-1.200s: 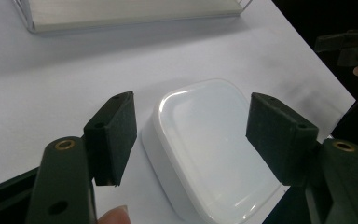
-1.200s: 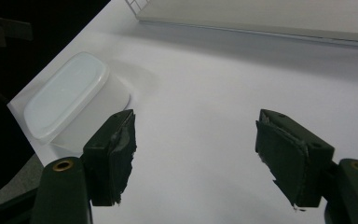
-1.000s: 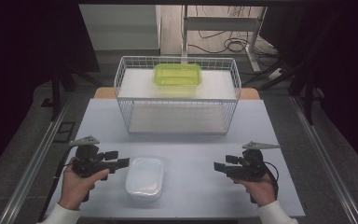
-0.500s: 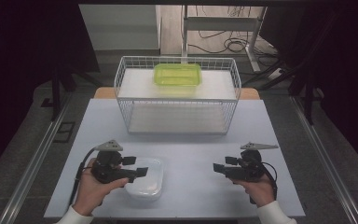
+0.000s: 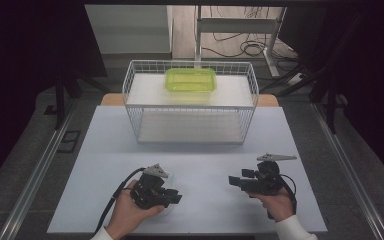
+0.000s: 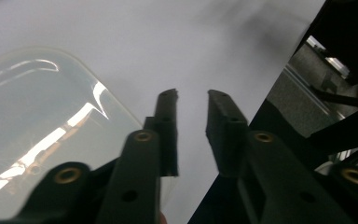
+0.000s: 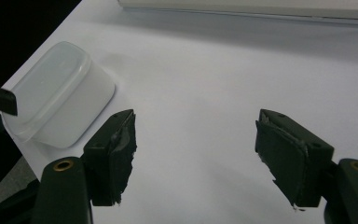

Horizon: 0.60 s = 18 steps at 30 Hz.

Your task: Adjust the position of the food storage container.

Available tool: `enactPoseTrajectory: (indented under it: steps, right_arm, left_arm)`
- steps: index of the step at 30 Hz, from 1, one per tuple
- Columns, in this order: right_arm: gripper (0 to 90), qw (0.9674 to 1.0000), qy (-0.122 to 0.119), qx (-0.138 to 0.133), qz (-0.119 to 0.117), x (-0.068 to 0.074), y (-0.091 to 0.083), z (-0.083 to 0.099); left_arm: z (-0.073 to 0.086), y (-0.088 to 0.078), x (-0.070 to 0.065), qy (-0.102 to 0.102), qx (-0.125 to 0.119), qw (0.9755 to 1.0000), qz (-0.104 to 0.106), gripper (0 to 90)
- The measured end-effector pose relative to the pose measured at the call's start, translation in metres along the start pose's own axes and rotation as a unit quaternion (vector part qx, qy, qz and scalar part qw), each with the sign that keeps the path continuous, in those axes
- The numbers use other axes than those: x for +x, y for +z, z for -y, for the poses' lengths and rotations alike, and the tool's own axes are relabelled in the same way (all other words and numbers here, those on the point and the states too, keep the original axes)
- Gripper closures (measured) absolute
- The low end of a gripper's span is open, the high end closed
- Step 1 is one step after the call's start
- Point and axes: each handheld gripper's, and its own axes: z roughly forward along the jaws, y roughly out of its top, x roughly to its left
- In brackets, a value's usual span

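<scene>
Currently the left gripper point(image 5: 172, 196) sits over the clear lidded container point(image 7: 58, 95) at the near left of the desk point(image 5: 205, 150). Its jaws have just been closing and now stand narrow. In the left gripper view the container's rim runs under the left-hand jaw, and the gap between the jaws shows bare desk, so the pads look to be beside the rim rather than on it. The view there is blurred; I cannot rule out a pinch on the lip lower down. Entered as not gripping.

Centre: wire basket point(image 5: 190, 102) at the far side of the desk, with a green container point(image 5: 190, 82) on its upper level, well apart from both hands.

Right: right gripper point(image 5: 236, 182) hovers low over bare desk, jaws wide, nothing between them. From its own view the clear container lies off to the left, apart from its jaws.

Risks from here, as a judgement:
- Jaws may have shut on air next to the rim. A lift would then leave the container on the desk.
- If only the thin lip is caught, the smooth plastic could slip out or the lid could pop free.
- A sideways nudge from the closed jaws could slide the container toward the near desk edge, which is close.
</scene>
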Motion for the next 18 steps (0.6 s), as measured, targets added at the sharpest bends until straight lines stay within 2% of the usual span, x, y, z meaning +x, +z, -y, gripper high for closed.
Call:
enactPoseTrajectory:
  steps: [5, 10, 18]
  right_arm:
    - [28.8, 1.0, 0.003, -0.004, 0.008, -0.002, 0.0, 0.001]
    - [28.7, 1.0, 0.001, 0.001, 0.007, 0.0, 0.003, 0.001]
    - [28.8, 1.0, 0.002, 0.002, 0.007, 0.0, 0.003, 0.002]
  left_arm:
    - [0.003, 0.009, -0.005, 0.006, 0.017, 0.9998, -0.001, 88.9]
    - [0.008, 0.017, -0.013, 0.021, 0.044, 0.9987, -0.012, 89.7]
    - [0.012, 0.023, -0.015, 0.025, 0.06, 0.9975, -0.025, 89.8]
